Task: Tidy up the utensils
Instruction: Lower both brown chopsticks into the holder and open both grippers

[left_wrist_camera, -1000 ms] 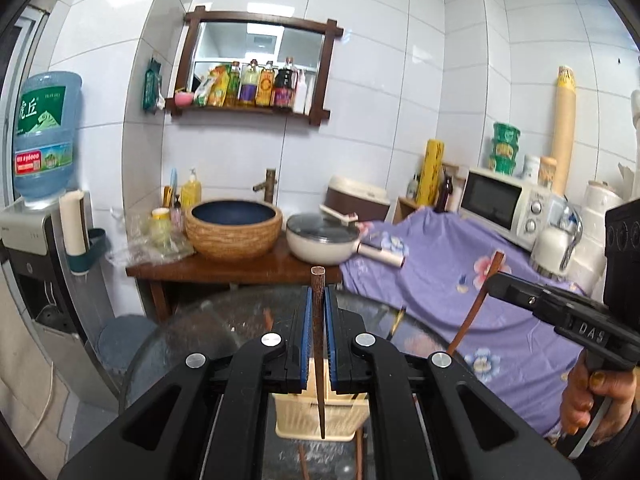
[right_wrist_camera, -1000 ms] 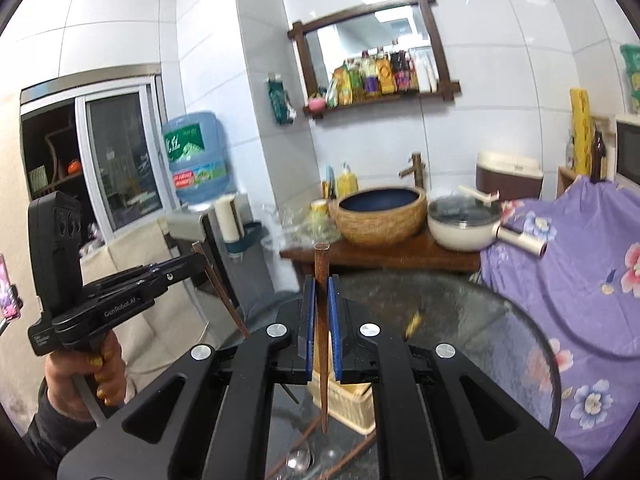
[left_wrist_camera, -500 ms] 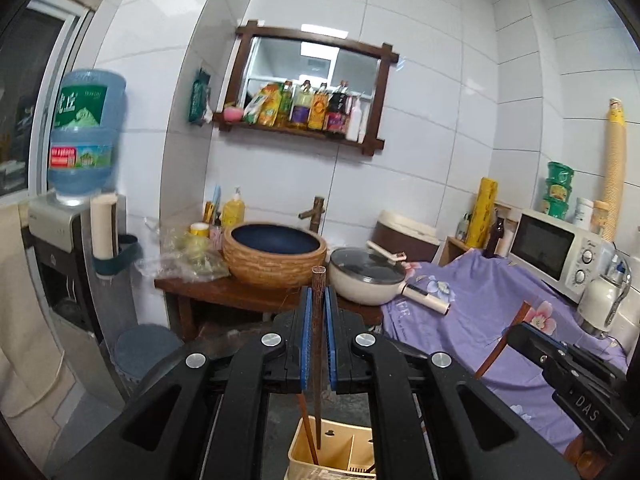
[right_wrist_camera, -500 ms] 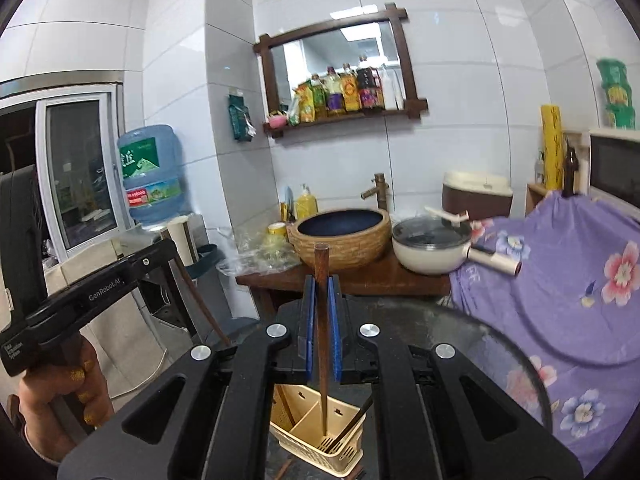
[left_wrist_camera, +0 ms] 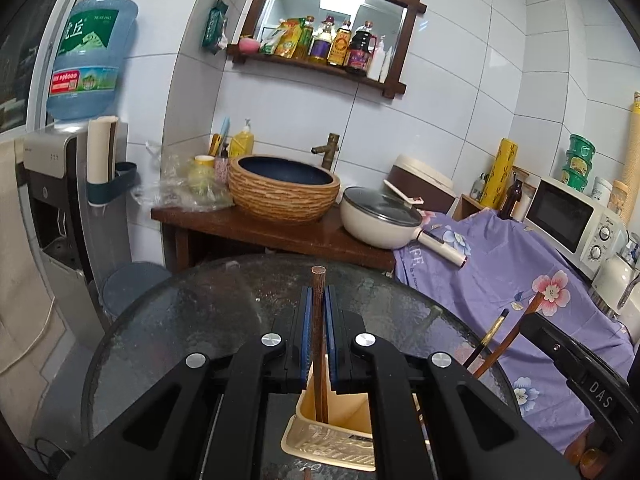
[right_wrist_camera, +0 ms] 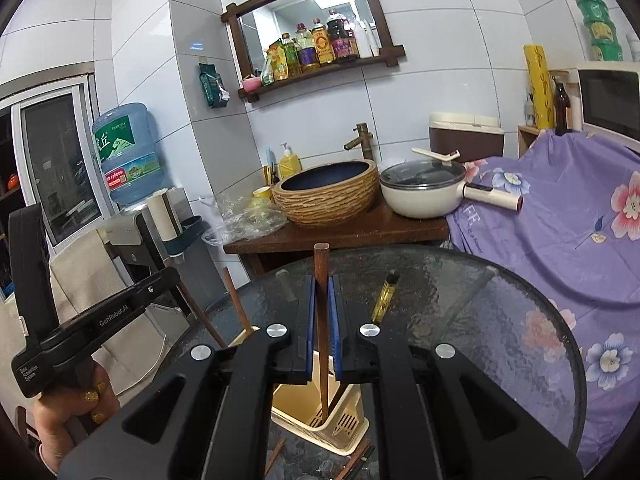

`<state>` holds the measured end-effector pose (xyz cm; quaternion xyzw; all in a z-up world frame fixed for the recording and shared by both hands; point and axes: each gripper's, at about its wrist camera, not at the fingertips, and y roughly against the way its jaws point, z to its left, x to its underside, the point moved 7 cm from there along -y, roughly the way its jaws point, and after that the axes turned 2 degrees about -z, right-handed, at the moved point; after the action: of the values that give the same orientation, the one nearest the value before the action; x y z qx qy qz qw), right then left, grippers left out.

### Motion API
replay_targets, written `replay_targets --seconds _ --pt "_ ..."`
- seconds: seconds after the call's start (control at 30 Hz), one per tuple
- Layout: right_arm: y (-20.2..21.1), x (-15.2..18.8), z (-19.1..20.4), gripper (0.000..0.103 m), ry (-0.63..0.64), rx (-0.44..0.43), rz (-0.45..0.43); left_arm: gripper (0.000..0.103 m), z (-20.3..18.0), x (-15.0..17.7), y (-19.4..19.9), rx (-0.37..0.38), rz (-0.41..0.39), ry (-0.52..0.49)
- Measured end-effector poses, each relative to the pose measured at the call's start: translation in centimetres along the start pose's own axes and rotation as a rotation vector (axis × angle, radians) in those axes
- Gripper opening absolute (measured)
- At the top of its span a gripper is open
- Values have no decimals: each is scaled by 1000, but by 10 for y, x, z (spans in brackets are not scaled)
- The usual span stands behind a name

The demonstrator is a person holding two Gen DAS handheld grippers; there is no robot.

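My left gripper (left_wrist_camera: 318,296) is shut on a brown wooden chopstick (left_wrist_camera: 319,344). The stick stands upright and its lower end reaches into the cream utensil holder (left_wrist_camera: 328,438) on the round glass table (left_wrist_camera: 180,320). My right gripper (right_wrist_camera: 321,284) is shut on a second brown chopstick (right_wrist_camera: 322,344), whose tip is inside the same holder (right_wrist_camera: 344,426). A black-and-gold handle (right_wrist_camera: 385,296) leans out of the holder. Each view shows the other gripper beside the holder: the right one (left_wrist_camera: 560,350) with its stick (left_wrist_camera: 514,334), the left one (right_wrist_camera: 104,318) with its stick (right_wrist_camera: 236,304).
Loose brown utensils (right_wrist_camera: 275,456) lie on the glass in front of the holder. Behind the table a wooden counter (left_wrist_camera: 248,228) carries a woven basin (left_wrist_camera: 284,188) and a lidded pan (left_wrist_camera: 380,218). A purple flowered cloth (left_wrist_camera: 500,264) is to the right and a water dispenser (left_wrist_camera: 52,200) to the left.
Both grippers have come down toward the table with their chopsticks. The sticks' lower ends, above the holder a second ago, now sit inside it. Both grips have stayed shut.
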<state>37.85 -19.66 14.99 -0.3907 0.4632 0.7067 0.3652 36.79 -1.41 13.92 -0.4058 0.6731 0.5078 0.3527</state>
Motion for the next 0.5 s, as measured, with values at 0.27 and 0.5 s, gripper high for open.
replay_targets --seconds 0.27,0.5 --pt "-3 9 -11 7 -23 18 7 6 6 22 -13 12 53 6" --pt "1 16 -19 66 -42 38 0 31 6 29 -12 20 57 -12"
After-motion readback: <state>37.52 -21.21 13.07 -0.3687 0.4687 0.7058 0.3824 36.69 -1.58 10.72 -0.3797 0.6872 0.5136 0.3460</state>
